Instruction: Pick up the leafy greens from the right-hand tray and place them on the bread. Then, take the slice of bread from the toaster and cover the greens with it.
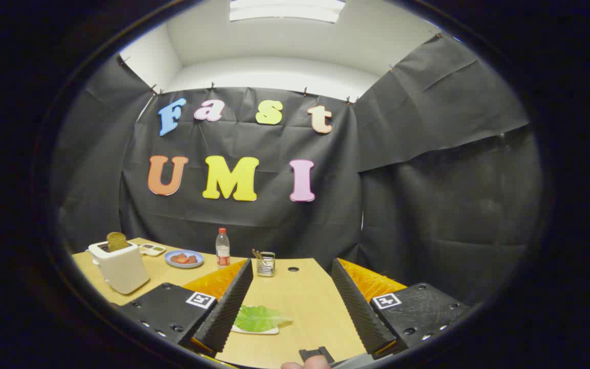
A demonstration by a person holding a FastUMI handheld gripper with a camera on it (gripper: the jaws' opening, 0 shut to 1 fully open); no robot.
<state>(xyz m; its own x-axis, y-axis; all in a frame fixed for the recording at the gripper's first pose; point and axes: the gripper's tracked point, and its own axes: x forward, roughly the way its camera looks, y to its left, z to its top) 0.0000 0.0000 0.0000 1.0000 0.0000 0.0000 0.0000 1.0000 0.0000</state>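
My gripper [292,271] is open, its two fingers spread wide above the wooden table [305,297]. A green leaf [259,318] lies on a small white tray [264,331] between the fingers, close against the left finger [228,307]. Nothing is held. A white toaster [119,265] stands far off to the left, with a brown slice of bread [117,241] sticking up out of its slot. The bread that lies flat is not something I can make out here.
Beyond the left finger stand a blue plate [184,259] with red slices, a small white dish [151,249], a plastic bottle [222,248] and a wire holder [265,263]. The table's right edge runs just past the right finger. A fingertip [305,365] shows between the fingers.
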